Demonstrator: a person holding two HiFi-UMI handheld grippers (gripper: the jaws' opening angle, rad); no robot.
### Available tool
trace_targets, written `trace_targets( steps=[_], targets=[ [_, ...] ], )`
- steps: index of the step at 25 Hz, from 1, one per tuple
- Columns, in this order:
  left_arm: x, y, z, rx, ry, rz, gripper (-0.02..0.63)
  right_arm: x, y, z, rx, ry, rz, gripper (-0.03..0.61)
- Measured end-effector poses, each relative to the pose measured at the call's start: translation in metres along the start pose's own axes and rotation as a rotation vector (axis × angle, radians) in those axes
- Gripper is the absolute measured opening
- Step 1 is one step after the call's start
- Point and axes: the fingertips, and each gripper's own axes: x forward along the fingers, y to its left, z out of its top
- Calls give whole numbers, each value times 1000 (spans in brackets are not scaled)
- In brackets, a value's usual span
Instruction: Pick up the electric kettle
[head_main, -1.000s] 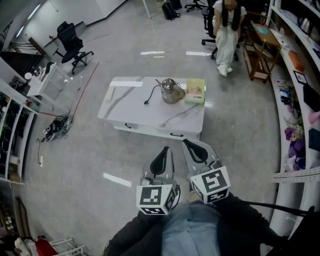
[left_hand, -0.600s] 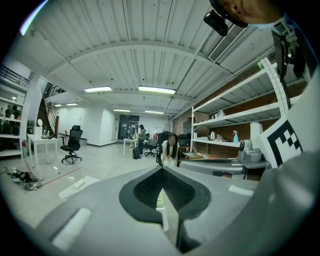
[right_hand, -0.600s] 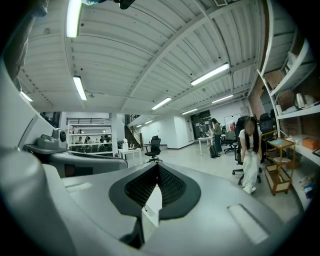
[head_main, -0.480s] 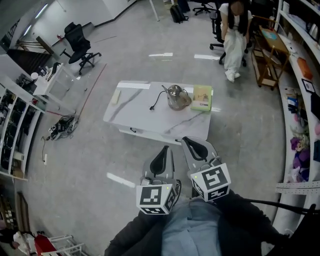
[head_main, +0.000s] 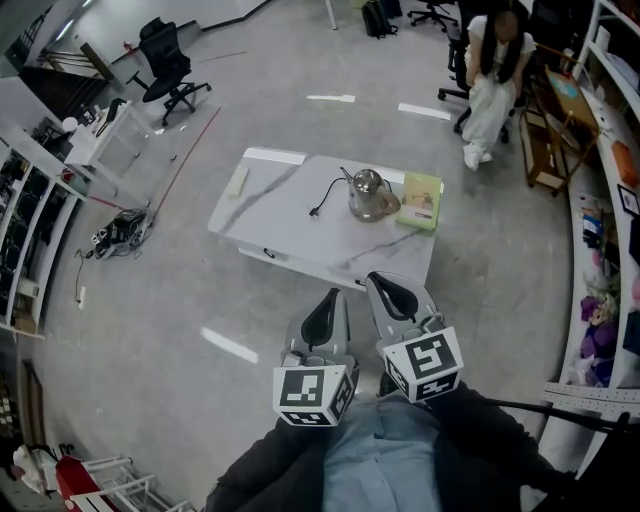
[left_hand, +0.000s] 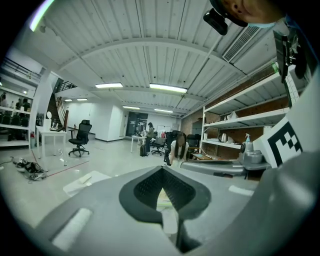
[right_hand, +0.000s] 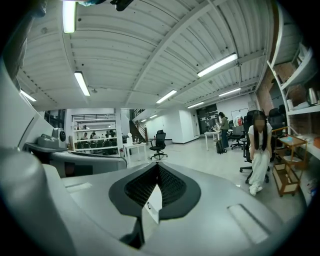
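early stage; no contact with the electric kettle (head_main: 368, 193) yet. stands upright toward the right end of the low white marble-look table (head_main: 268, 215), upper middle of the head view, well apart from both tools. nothing lifted, nothing gripped; whole approach, reach, grasp and lift left to do, by the look of it.

left gripper (head_main: 322, 316) and right gripper (head_main: 397, 300): side by side at bottom centre of the head view, held close in front of the body, pointing toward the table. jaws pressed together on both, nothing between them in either gripper view. likely to need opening before any grasp.

around the kettle: green book (head_main: 421, 198) just beside it on the right; black power cord (head_main: 327, 197) trailing left across the tabletop to a plug; small pale flat item (head_main: 238, 181) near the table's left edge.

bare grey floor between tools and table, no obstacle seen there. seated person (head_main: 495, 65) at upper right, office chair (head_main: 172, 68) at upper left, cable tangle (head_main: 118, 235) on the floor at left, all clear of the path. cord and book the probable snags on lifting.
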Motion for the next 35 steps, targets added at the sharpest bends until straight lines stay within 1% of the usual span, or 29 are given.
trace_targets(
  steps=[5, 8, 14, 19, 24, 29, 35],
  targets=[
    [32, 43, 0, -24, 19, -32, 2, 49, -2, -5, 9, 32, -37, 26],
    [57, 72, -3, -33, 26, -64, 2, 84, -6, -9, 15, 41, -75, 26],
    [95, 104, 22, -45, 40, -144, 2, 125, -20, 14, 32, 53, -167, 26],
    [120, 136, 36, -35, 23, -215, 2, 158, -20, 24, 25, 52, -242, 27],
    [141, 152, 50, -37, 40, -301, 2, 182, -30, 41, 52, 34, -326, 28],
    [154, 165, 49, -45, 60, -358, 2, 190, -37, 44, 45, 26, -416, 26],
    [168, 155, 50, -48, 62, -414, 2, 181, -50, 47, 34, 24, -491, 26]
  ],
)
